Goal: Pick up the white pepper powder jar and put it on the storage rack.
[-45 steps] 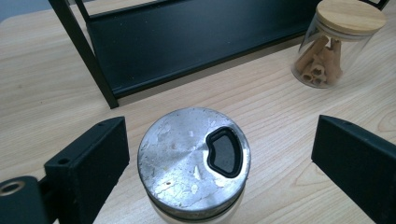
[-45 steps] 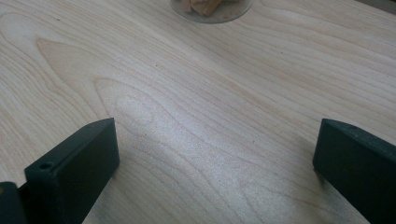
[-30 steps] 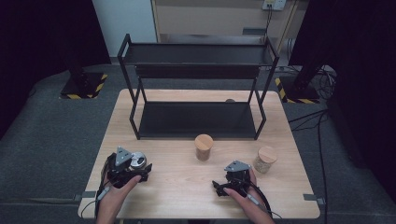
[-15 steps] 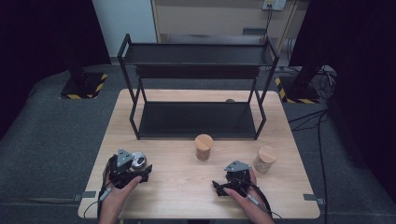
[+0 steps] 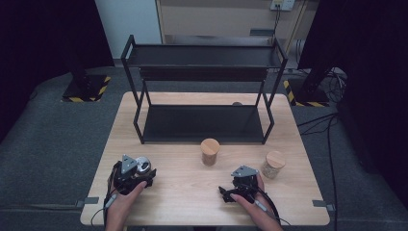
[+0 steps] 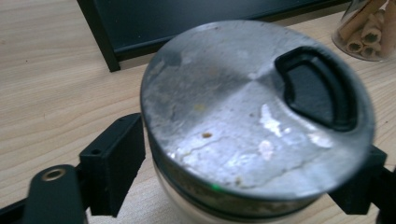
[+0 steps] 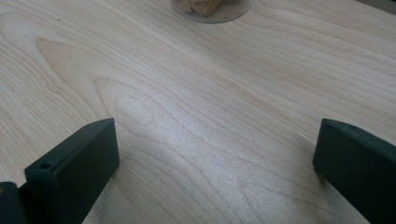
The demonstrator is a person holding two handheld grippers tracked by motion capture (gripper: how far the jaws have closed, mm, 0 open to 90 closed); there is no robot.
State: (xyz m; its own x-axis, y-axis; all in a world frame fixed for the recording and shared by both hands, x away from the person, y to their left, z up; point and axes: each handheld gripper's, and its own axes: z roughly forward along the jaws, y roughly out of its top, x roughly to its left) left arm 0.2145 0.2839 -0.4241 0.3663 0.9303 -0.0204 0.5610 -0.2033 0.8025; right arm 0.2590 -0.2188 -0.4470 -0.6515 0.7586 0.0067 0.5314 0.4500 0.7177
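My left claw has just been closing on the metal-lidded jar on the table (pads touching its sides). My right claw waits wide apart. Next, I think, lift it toward the black shelf.

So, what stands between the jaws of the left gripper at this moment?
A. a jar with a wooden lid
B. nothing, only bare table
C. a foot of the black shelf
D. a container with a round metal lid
D: in the left gripper view the left gripper has its two black jaws at either side of a container with a round metal lid, and its jaws have just been closing around it.
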